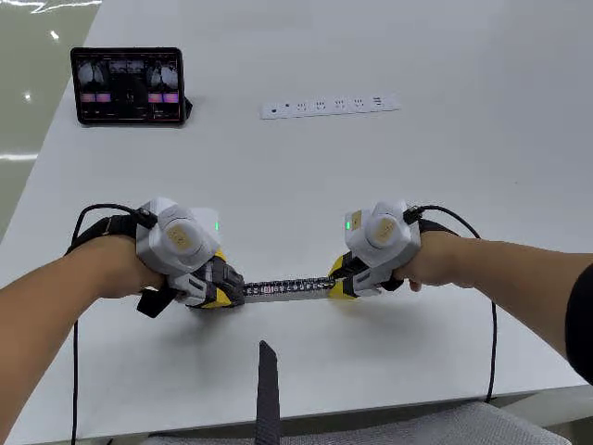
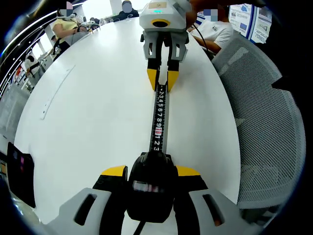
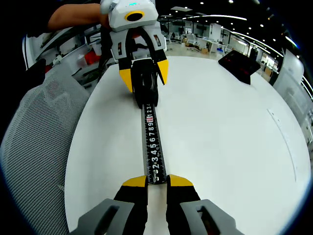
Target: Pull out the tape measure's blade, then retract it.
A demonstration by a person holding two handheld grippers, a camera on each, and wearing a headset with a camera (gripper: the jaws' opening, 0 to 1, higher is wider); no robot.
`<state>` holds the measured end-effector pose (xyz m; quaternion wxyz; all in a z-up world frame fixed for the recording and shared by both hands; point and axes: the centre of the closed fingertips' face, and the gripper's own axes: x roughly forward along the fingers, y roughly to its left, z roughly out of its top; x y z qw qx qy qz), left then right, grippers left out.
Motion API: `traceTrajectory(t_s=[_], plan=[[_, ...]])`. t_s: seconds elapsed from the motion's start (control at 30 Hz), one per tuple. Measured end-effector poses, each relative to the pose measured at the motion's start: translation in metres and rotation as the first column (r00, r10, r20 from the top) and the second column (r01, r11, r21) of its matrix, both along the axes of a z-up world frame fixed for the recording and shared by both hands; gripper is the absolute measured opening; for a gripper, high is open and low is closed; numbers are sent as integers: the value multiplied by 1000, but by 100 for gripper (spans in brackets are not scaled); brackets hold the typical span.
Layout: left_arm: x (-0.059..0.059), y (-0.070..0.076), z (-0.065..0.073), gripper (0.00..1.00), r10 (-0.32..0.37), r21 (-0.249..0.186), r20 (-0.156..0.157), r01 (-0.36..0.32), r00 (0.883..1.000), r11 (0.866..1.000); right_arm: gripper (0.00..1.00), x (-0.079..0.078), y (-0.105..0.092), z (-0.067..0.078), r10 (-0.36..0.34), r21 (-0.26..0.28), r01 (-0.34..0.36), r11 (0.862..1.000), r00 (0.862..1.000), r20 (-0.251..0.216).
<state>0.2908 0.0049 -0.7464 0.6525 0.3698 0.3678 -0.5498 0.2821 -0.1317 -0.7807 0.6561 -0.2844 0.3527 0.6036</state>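
A black tape measure case (image 2: 150,190) sits between the jaws of my left gripper (image 2: 151,172), which is shut on it; in the head view that gripper (image 1: 220,287) holds the case (image 1: 225,283) on the white table (image 1: 306,167). The blade (image 1: 287,287), marked with numbers, runs out across the table to my right gripper (image 1: 341,284). My right gripper (image 3: 156,182) is shut on the blade's tip (image 3: 155,178). From the right gripper view the blade (image 3: 150,142) leads back to the case (image 3: 145,83). In the left gripper view the blade (image 2: 159,117) stretches straight to the right gripper (image 2: 162,81).
A tablet (image 1: 130,85) stands at the table's far left, and a white power strip (image 1: 330,106) lies at the far middle. A mesh office chair (image 2: 264,127) stands at the near edge, beside the blade. Cables (image 1: 74,371) trail from both grippers over the near edge.
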Motion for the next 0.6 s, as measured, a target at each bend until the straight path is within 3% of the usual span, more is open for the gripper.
traceTrajectory(t_s=[0.6], plan=[[0, -1, 0, 32, 0, 0, 1, 0, 1000, 1000, 10, 1, -15, 0, -9, -10, 9, 1000, 1000, -6]])
